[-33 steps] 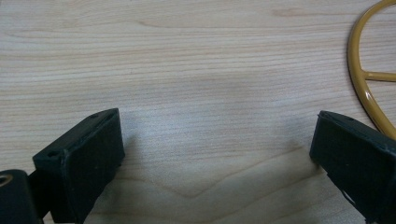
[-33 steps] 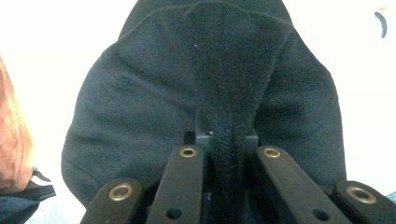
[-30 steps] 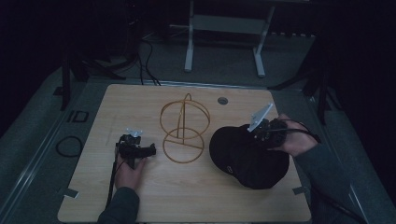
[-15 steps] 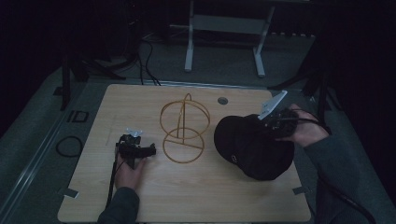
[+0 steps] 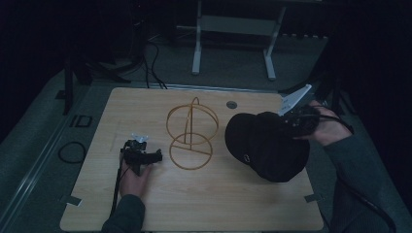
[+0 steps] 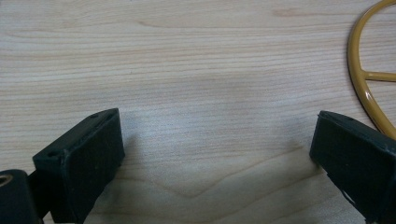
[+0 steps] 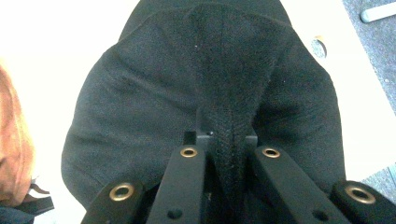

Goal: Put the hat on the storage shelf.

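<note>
While clamped in right tongs (image 7: pixel 226 144), black cap (image 5: pixel 265 145) near table's (image 5: pixel 145 104) right edge.

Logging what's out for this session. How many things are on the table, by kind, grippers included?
Black cap: 1
Yellow wire stand: 1
Grippers: 2, the left gripper and the right gripper
Total: 4
</note>
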